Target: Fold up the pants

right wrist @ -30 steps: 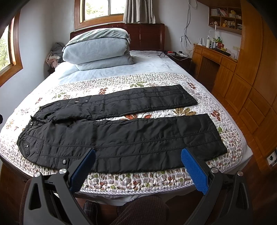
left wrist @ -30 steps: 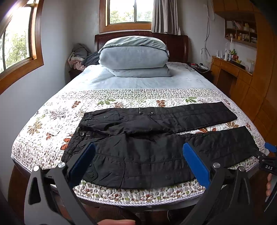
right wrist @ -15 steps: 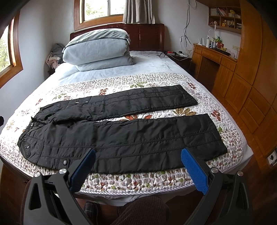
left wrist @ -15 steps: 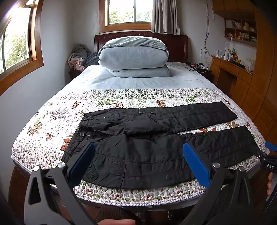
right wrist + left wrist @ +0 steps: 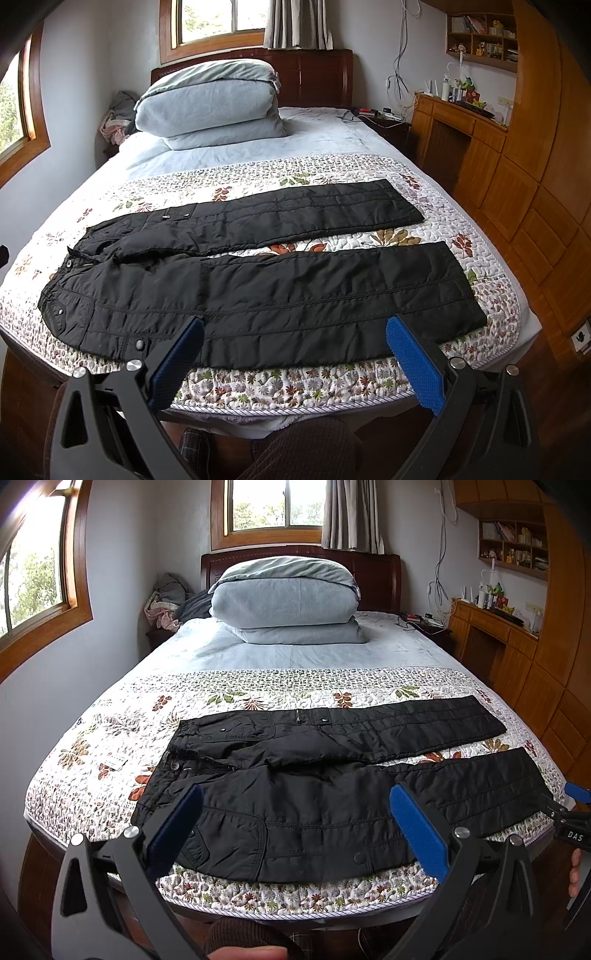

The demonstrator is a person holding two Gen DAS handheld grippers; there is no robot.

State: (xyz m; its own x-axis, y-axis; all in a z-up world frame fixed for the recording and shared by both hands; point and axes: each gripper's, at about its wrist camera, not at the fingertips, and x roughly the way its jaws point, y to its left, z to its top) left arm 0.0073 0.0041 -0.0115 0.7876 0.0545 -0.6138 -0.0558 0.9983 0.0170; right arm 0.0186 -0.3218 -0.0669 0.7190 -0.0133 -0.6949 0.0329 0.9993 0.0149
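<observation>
The bed is carrying the black pants spread flat across its near end, waistband to the left, legs lying apart. The left gripper is hovering spread wide just short of the near leg; the right gripper is hanging likewise, touching nothing

The left tongs have black, angular arms with triangular cut-outs, round silver screws at the joints, and blue pads lining the inner faces. The right tongs match, their blue pads finely dimpled. At the right edge of the left view, white letters "DAS" mark a black part. Brown ribbed cloth and plaid fabric show at the bottom.
</observation>
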